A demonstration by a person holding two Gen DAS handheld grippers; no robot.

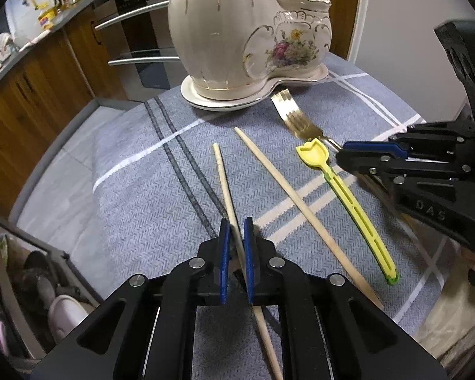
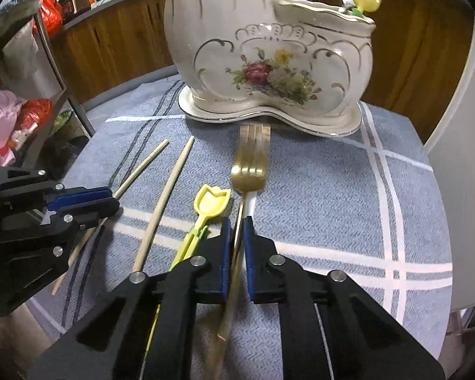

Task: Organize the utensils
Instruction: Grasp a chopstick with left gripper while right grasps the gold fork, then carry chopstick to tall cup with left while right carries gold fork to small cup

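Left gripper (image 1: 236, 237) clamping chopstick (image 1: 222, 177), right gripper (image 2: 236, 237) clamping gold fork (image 2: 250, 161)

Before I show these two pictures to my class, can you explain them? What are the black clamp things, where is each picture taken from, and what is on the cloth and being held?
Each black clamp is a hand-held gripper: a person holds one in each hand, and a camera on it looks along its two blue-padded fingers. One picture is from the left hand-held gripper, closed on a wooden chopstick. The other is from the right hand-held gripper, closed on the handle of a gold fork. Each gripper also appears at the edge of the other's picture. On the blue-grey tablecloth lie a second chopstick and a yellow tulip-shaped spoon. Behind stands a floral ceramic holder with some utensils already in it.
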